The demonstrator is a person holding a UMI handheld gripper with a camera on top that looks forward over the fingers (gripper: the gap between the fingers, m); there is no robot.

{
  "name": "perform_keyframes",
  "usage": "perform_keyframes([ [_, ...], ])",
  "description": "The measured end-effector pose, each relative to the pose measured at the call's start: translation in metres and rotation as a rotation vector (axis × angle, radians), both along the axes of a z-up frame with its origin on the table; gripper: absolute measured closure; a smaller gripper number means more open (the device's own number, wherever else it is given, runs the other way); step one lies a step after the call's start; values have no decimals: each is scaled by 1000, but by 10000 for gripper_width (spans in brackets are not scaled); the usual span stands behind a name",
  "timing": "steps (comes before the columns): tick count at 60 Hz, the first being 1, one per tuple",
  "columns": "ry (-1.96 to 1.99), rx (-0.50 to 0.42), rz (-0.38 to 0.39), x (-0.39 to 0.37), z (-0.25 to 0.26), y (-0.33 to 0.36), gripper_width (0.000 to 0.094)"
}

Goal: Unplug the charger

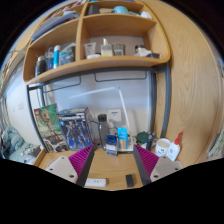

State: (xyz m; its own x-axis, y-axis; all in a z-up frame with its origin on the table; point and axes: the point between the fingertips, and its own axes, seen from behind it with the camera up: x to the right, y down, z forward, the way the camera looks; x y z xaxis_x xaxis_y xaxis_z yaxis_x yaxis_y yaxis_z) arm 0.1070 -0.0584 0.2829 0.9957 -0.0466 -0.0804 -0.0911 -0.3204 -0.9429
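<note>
A small white oblong block (96,182), possibly a power strip or charger, lies flat on the wooden desk (112,165) near the left finger. A small black block (129,180) lies near the right finger; I cannot tell whether it is plugged into anything, and no cable is visible. My gripper (113,160) is open and empty. Its magenta pads (84,160) are spread wide over the desk, and both blocks lie between the fingers.
Beyond the fingers stand several bottles and jars, one with a blue cap (122,137). A white mug (163,147) and a red-tipped bottle (178,142) are at the right, books (50,128) at the left. A wooden shelf (95,62) hangs above.
</note>
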Motion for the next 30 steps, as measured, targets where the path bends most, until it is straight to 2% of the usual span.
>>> perform_keyframes([
  [7,-9,28,5,-28,16,-40,145],
  [22,9,-66,58,-99,-21,-118,143],
  [30,-22,-81,87,-121,-32,-143,140],
])
